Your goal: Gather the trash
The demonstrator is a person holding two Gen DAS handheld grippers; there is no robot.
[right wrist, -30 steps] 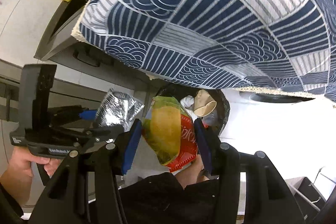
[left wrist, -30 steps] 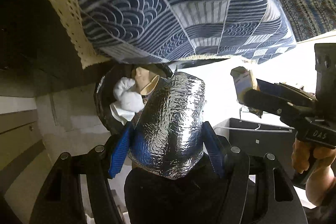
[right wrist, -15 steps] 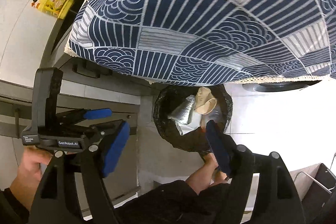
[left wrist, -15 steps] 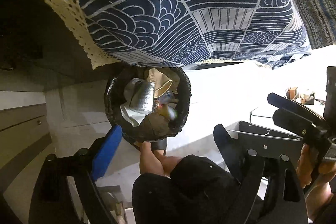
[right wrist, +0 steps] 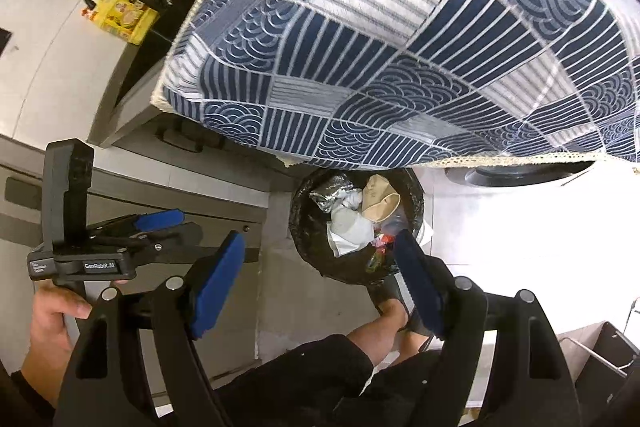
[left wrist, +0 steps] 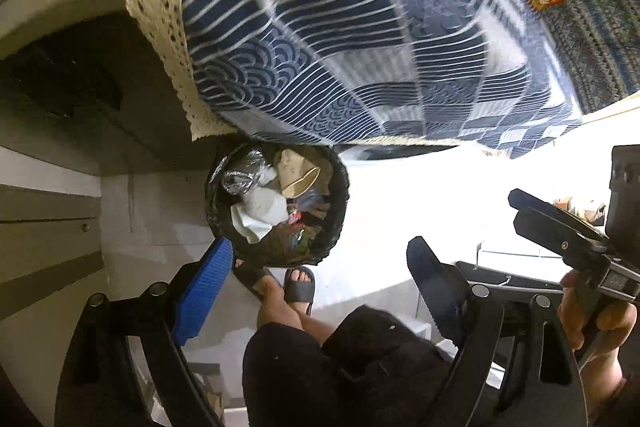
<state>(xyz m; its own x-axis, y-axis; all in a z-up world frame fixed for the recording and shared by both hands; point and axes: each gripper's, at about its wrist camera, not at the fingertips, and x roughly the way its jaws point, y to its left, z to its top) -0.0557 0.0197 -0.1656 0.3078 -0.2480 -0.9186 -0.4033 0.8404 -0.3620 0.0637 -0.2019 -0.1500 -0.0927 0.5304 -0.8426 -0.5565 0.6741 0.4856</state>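
Trash: crumpled silver foil wrapper (left wrist: 240,174), white tissue wads (left wrist: 265,203), a tan paper cup (left wrist: 299,182) and small colourful scraps (right wrist: 379,243) all lie inside the bin, none in either tool.
Trash bin: round, lined with a black bag (left wrist: 338,187), standing on the pale floor partly under the table edge, just ahead of the person's sandalled feet (left wrist: 298,283); it looks fairly full.
Why there: the bin sits where both tools can hang above its mouth, so that anything let go falls straight in; a judgement, from how they are aimed.
Tablecloth: blue-and-white patterned cloth (right wrist: 420,39) with a cream lace hem (left wrist: 168,39) overhangs the bin's far rim and hides part of it.
Left gripper (left wrist: 316,267): jaws spread wide, nothing between the blue pads (left wrist: 204,283), touching nothing; poised above the bin's near rim.
Right gripper (right wrist: 316,279): likewise spread wide and empty, pads bare, held over the bin beside the left one.
Hands: each grips its tool's handle; the left hand (right wrist: 52,311) shows in the right wrist view, the right hand (left wrist: 592,319) in the left wrist view.
Step, as judged: both drops look done; the next thing would be to turn back toward the table for more litter.
Risk: the hanging cloth is close overhead, so rising carelessly could snag it.
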